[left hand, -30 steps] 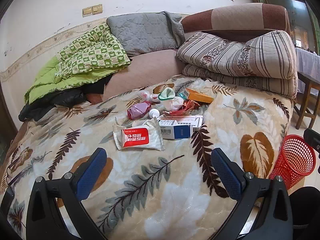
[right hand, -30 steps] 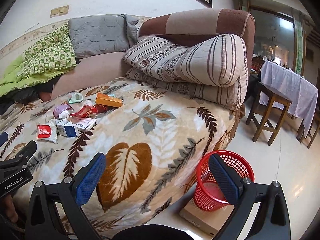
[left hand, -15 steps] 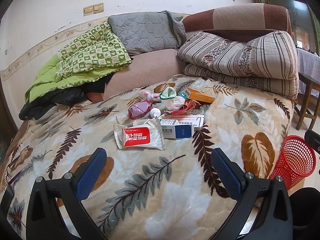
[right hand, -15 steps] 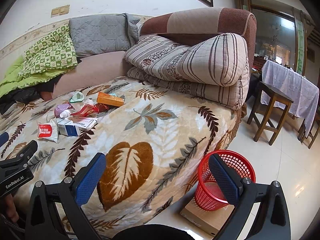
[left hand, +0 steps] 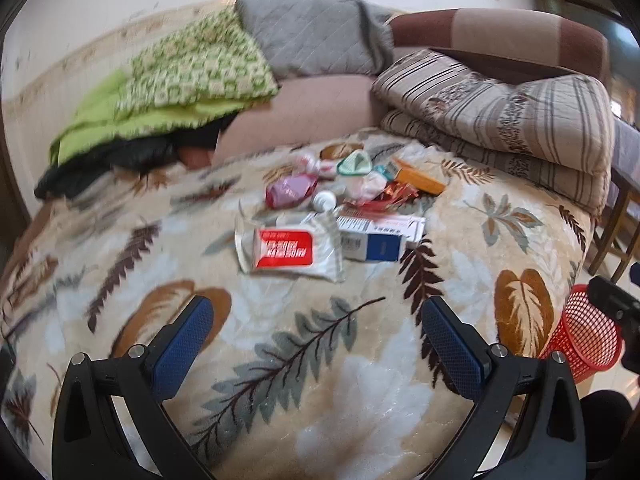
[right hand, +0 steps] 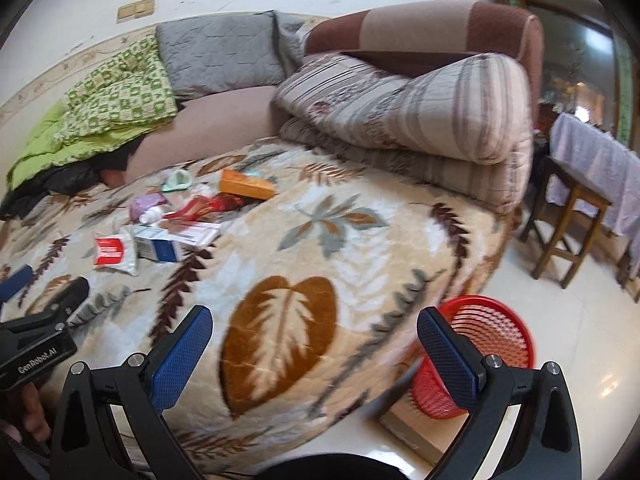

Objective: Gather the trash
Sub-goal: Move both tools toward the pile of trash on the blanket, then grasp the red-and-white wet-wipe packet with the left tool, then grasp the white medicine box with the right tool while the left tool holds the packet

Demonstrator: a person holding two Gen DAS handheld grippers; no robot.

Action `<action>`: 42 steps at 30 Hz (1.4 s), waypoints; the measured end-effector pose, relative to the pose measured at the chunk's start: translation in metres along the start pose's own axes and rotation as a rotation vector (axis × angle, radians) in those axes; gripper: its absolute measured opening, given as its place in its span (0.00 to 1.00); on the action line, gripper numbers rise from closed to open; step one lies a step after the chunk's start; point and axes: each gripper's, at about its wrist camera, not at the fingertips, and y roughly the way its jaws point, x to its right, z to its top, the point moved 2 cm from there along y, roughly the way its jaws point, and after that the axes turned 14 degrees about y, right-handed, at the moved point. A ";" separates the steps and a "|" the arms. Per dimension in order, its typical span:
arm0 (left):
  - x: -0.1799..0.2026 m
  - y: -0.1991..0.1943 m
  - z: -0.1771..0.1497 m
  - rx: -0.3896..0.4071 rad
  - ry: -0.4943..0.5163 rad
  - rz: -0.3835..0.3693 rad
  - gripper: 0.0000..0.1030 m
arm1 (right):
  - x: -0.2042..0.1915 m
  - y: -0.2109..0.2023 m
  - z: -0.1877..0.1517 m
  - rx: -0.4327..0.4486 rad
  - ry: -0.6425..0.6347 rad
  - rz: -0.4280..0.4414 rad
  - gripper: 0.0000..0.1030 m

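Observation:
A heap of trash lies mid-bed on the leaf-patterned blanket (left hand: 320, 360): a red-and-white wipes packet (left hand: 286, 252), a blue-and-white box (left hand: 370, 246), an orange box (left hand: 418, 178), red wrappers (left hand: 394, 196), a pink wrapper (left hand: 290, 194) and a small white bottle (left hand: 324, 200). My left gripper (left hand: 316, 340) hovers open in front of the heap, nothing between its blue pads. My right gripper (right hand: 314, 352) is open and empty over the bed's right corner, its right finger in front of the red mesh basket (right hand: 492, 344) on the floor. The heap appears at left in the right wrist view, wipes packet (right hand: 110, 252) nearest.
Folded striped quilts (right hand: 420, 120) are stacked at the bed's far right. Green bedding (left hand: 180, 84) and a grey pillow (left hand: 308, 40) lie along the wall. A wooden stool (right hand: 568, 220) and a cloth-covered table (right hand: 600, 168) stand right of the bed. The basket rests on a cardboard box (right hand: 412, 428).
Both grippers have moved forward toward the bed; the trash heap looks larger and nearer. The view is motion-blurred now. Both grippers stay open.

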 end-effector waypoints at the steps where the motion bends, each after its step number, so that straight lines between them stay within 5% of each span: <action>1: -0.004 0.003 0.000 -0.017 -0.015 -0.005 1.00 | -0.003 0.003 0.001 -0.003 -0.006 0.003 1.00; 6: -0.031 0.021 0.006 -0.091 -0.102 -0.007 1.00 | -0.033 0.026 0.007 -0.040 -0.058 0.080 1.00; 13: -0.094 0.048 0.007 -0.174 -0.355 -0.025 0.99 | -0.075 0.069 0.030 -0.149 -0.037 0.245 0.93; 16: -0.105 0.066 0.014 -0.201 -0.393 -0.036 0.77 | -0.090 0.092 0.038 -0.207 0.001 0.306 0.87; 21: -0.112 0.108 0.018 -0.267 -0.464 -0.132 0.71 | -0.108 0.122 0.038 -0.297 0.076 0.399 0.74; 28: -0.091 0.155 0.026 -0.305 -0.527 -0.301 0.71 | -0.106 0.126 0.024 -0.294 0.078 0.472 0.74; 36: -0.084 0.165 0.038 -0.253 -0.475 -0.227 0.60 | -0.089 0.134 0.031 -0.270 0.123 0.464 0.74; 42: -0.116 0.140 0.041 -0.196 -0.435 -0.051 0.58 | -0.090 0.138 0.030 -0.282 0.129 0.481 0.74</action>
